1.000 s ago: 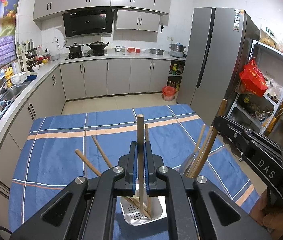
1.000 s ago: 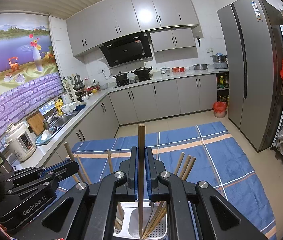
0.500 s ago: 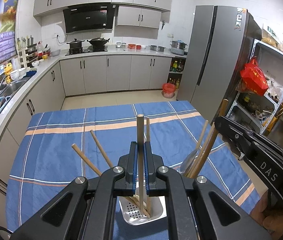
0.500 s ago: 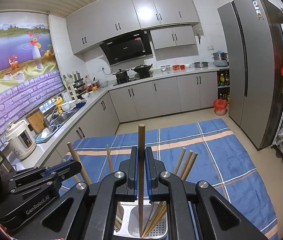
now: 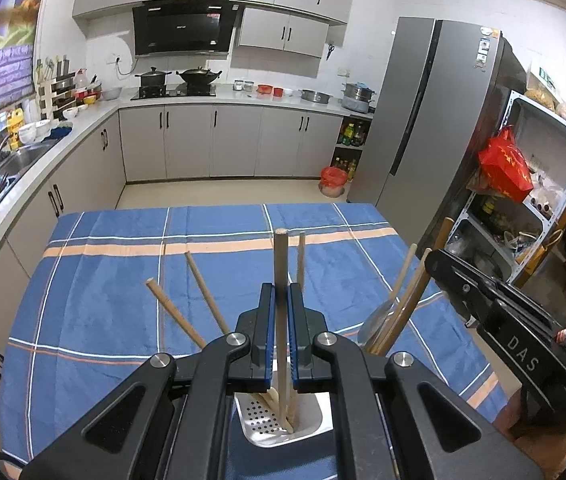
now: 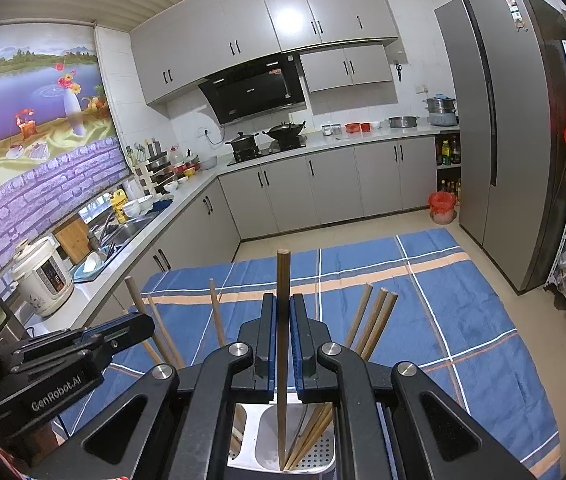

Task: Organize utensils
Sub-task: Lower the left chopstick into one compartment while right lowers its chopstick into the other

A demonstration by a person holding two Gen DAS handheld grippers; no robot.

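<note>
Black left gripper (image 5: 281, 312) clamps a pale wooden chopstick (image 5: 281, 264); right gripper (image 6: 281, 320) clamps a darker brown chopstick (image 6: 282, 280). Both sticks stay upright as before, tips inside the perforated steel utensil caddy (image 6: 315, 456) on the blue plaid tablecloth (image 5: 103, 280); release looks next.

Left gripper (image 5: 281, 308) clamped on an upright chopstick (image 5: 281, 264), lower tip down in the perforated steel holder (image 5: 283, 426). Left of holder: two chopsticks leaning out. Right of holder: spoon (image 5: 377, 322) with wooden sticks, right gripper (image 5: 483, 300) just beyond. Holder sits on blue plaid cloth (image 5: 103, 280).
</note>
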